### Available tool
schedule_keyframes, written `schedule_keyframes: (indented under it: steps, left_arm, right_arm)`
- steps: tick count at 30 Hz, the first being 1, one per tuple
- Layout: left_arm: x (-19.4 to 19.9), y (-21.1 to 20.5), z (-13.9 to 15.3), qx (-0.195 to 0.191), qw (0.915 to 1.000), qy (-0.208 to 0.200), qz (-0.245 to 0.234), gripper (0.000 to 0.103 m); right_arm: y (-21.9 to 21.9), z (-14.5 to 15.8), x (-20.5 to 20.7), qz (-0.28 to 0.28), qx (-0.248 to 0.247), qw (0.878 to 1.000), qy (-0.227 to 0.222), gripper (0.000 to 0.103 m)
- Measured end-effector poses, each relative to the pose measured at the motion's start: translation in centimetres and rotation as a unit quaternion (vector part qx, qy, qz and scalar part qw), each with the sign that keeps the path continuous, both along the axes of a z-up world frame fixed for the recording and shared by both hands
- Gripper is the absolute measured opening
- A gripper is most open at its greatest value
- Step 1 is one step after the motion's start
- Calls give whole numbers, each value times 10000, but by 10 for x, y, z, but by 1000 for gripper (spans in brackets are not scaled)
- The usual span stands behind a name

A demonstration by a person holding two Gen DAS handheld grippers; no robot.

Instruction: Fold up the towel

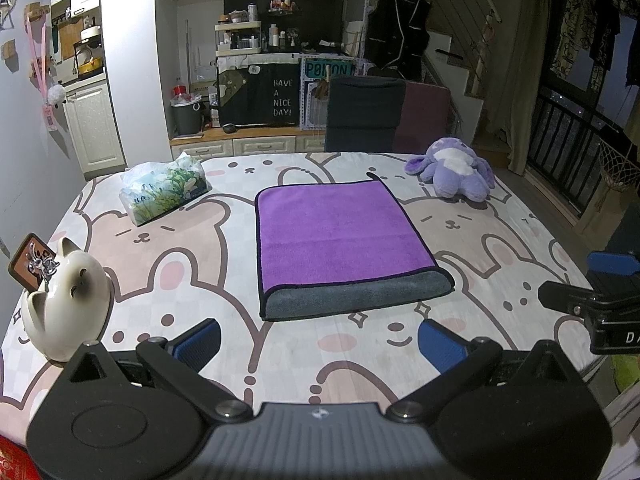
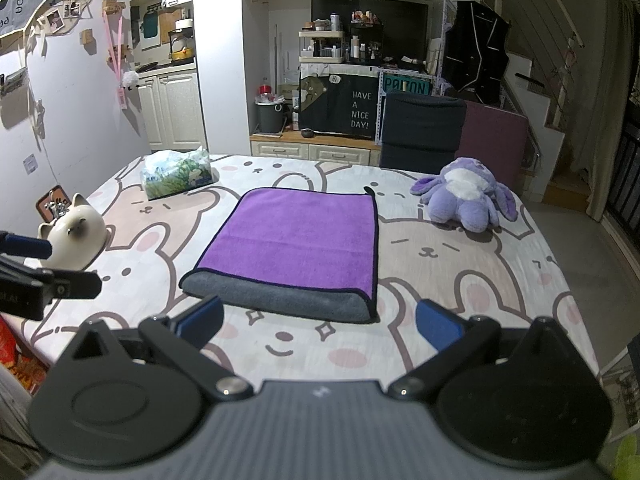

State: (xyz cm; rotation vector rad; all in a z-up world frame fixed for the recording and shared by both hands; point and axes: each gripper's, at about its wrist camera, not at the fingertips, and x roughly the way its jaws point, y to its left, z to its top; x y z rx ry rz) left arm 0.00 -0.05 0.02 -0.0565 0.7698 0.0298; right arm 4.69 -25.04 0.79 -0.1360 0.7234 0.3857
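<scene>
The purple microfibre towel (image 1: 340, 236) with its grey underside lies folded flat on the surface (image 1: 200, 280) covered by a bear-print cloth, just ahead of both claws. The left claw (image 1: 320, 342) stands wide open and empty, hovering short of the towel's grey folded edge. The right claw (image 2: 320, 322) is likewise spread wide, gripping nothing. Left of the left claw sits a cream ceramic cat figurine (image 1: 66, 300); far beyond the right claw lies a lilac plush toy (image 2: 466, 194).
</scene>
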Motion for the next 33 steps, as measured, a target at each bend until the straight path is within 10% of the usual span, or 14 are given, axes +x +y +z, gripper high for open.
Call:
schedule_keyframes:
  steps: [33]
  left_arm:
    - [98, 9, 12, 340, 9959, -828, 140, 103]
  right_arm:
    - [10, -5, 87, -315, -171, 9985, -421, 103]
